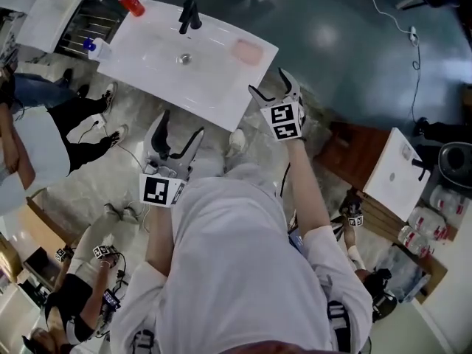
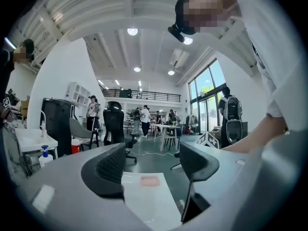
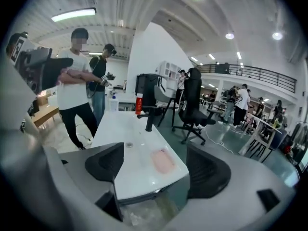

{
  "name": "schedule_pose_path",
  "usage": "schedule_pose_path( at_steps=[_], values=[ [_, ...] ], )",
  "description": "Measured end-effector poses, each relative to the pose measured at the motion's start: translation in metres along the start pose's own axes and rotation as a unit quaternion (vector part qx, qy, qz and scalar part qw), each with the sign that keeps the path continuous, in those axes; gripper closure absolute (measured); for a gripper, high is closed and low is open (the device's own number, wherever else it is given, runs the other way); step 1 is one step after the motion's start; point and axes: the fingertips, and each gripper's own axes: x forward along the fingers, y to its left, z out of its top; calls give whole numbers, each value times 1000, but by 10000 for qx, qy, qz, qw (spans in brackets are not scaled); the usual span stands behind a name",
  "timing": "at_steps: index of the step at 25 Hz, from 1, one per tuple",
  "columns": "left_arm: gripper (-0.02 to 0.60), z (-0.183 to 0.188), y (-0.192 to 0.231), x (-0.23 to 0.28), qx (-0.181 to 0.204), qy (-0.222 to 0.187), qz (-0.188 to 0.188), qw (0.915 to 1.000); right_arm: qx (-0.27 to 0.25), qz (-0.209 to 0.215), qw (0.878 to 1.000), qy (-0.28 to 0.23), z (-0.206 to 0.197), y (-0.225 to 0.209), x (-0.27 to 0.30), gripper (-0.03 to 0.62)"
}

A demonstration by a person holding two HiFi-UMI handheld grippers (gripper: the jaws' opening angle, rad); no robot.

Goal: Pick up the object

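A flat pink object [image 1: 247, 51] lies on the right part of a white sink basin [image 1: 147, 65], which carries a black faucet [image 1: 189, 15]. My left gripper [image 1: 181, 127] hangs open just short of the basin's near edge, nothing between its jaws. My right gripper [image 1: 271, 83] is open at the basin's right corner, close to the pink object and apart from it. The left gripper view looks past its gripper [image 2: 153, 162] at the pink object [image 2: 149, 180] farther off. In the right gripper view the pink object [image 3: 162, 161] lies beyond the open gripper [image 3: 156, 168], in line with its gap.
A red bottle [image 1: 129, 1] stands at the basin's far corner and a blue-topped pump bottle [image 1: 94, 48] at its left end. People stand left of the basin [image 3: 77, 90]. A second white basin [image 1: 394, 172] rests on a wooden crate at the right. Office chairs [image 3: 195, 105] stand beyond.
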Motion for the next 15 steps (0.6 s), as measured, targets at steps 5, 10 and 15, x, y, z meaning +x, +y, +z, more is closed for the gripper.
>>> schedule_pose_path(
  at_steps=[5, 10, 15],
  values=[
    [230, -5, 17, 5, -112, 110, 307, 9994, -382, 470, 9957, 699, -29, -7, 68, 195],
    [230, -13, 36, 2, -144, 262, 509, 9983, -721, 965, 9823, 1431, -63, -3, 131, 224],
    [229, -16, 51, 0, -224, 335, 693, 9968, -1108, 1320, 9635, 2049, -93, 4, 174, 268]
  ],
)
